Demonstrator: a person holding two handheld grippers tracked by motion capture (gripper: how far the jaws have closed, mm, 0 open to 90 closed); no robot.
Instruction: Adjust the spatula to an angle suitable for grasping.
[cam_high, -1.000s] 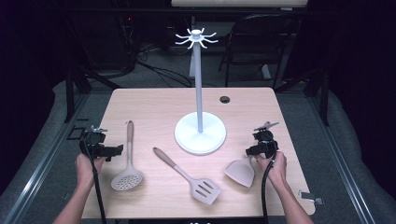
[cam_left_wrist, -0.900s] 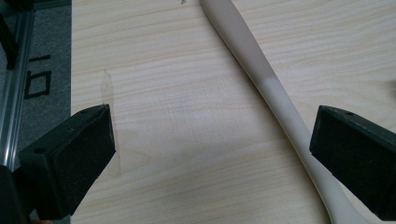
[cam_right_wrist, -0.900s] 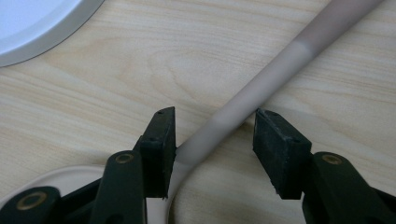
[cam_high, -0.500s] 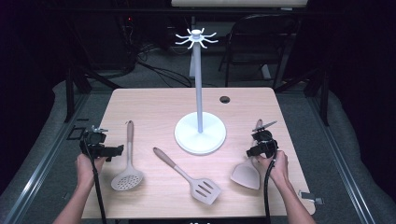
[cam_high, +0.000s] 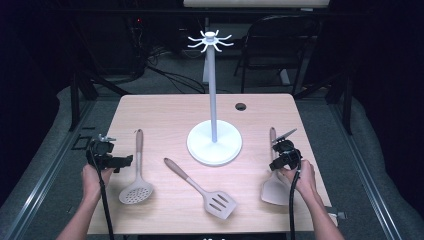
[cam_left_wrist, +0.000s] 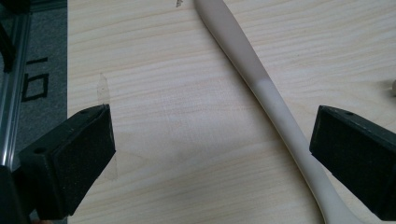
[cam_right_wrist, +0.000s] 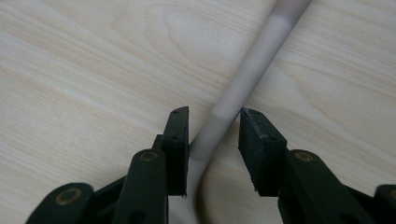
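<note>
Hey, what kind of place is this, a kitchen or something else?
Probably a recording or test setup, not a kitchen: a bare wooden table on a metal frame in a dark room, cables on the floor behind it, and kitchen utensils laid out around a white hook stand.

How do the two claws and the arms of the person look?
Both claws, left and right, are black, with flat, grainy pads and brass-coloured pivot pins. A black cable trails from each. A grey plate sits on top of each. The forearms are bare, with no sleeves.
</note>
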